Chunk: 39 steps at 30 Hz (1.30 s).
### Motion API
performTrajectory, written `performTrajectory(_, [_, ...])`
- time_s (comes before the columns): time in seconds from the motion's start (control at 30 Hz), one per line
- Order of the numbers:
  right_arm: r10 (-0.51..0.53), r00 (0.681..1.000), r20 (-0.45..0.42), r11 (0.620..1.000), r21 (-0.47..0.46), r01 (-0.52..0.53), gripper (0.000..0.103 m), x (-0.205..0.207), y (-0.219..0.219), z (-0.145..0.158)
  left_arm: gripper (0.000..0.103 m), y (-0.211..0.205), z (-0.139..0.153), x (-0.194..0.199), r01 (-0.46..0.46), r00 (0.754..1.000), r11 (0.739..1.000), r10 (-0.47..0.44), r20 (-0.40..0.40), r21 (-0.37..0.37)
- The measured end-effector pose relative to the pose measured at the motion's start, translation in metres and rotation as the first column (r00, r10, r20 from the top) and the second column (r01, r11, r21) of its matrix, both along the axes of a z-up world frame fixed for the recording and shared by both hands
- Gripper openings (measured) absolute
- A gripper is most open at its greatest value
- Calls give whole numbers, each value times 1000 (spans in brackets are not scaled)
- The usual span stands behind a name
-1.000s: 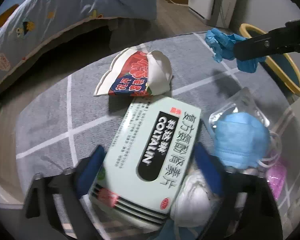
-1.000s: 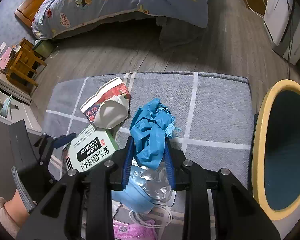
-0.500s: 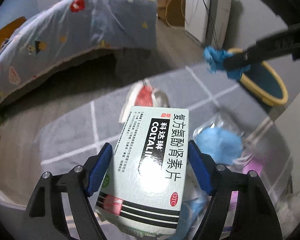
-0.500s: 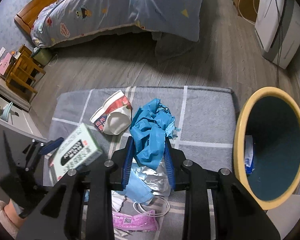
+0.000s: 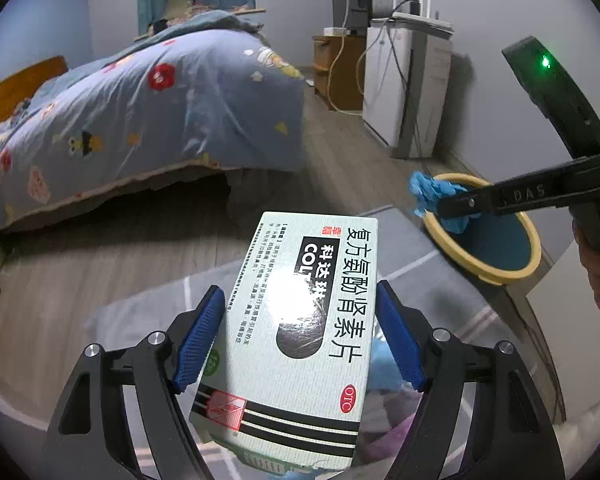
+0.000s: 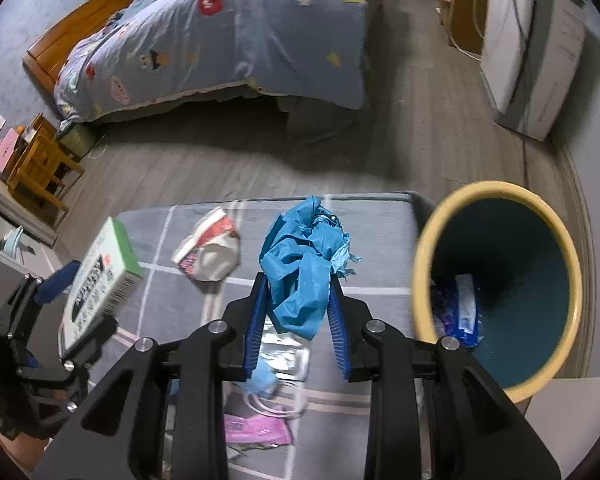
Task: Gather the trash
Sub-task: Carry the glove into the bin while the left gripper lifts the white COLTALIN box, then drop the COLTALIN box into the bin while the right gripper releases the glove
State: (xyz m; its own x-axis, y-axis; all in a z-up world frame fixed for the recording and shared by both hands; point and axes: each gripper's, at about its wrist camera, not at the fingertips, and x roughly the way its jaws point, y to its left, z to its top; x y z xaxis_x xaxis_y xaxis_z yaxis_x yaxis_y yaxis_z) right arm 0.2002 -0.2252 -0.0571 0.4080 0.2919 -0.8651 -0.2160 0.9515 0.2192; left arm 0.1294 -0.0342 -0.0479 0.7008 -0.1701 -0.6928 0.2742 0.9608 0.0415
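Observation:
My left gripper (image 5: 300,312) is shut on a pale green medicine box (image 5: 300,320), held in the air above the grey rug; the same box (image 6: 100,276) shows at the left of the right wrist view. My right gripper (image 6: 298,284) is shut on a crumpled blue glove (image 6: 304,260), also lifted. In the left wrist view the blue glove (image 5: 432,192) hangs just over the near rim of the yellow-rimmed bin (image 5: 496,276). The bin (image 6: 424,240) holds a few wrappers at its bottom.
On the grey rug (image 6: 380,240) lie a crushed red-and-white paper cup (image 6: 208,252), a blue face mask in clear wrap (image 6: 276,364) and a pink wrapper (image 6: 256,428). A bed with a blue quilt (image 6: 228,40) stands behind; a white appliance (image 6: 532,48) is at right.
Both grippers rose off the rug with their loads. The medicine box was lifted clear of the rug's litter. The blue glove moved toward the bin.

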Motion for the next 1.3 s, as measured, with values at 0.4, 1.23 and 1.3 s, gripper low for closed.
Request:
performTrajectory(0.4, [-141,990,-2,990,17,141,29,3,-81,-14,77,-51,-4,23,56,998,998,-56,3,1])
performTrajectory(1.23, [-436,897,-73,899,8,438,29,7,-221,-68,77,-190,-44,27,294,954,956,-292,-64,8])
performTrajectory(1.3, [-451,888,-89,891,14,454,29,7,-227,-73,77,-197,-48,31,298,952,955,-297,-75,3])
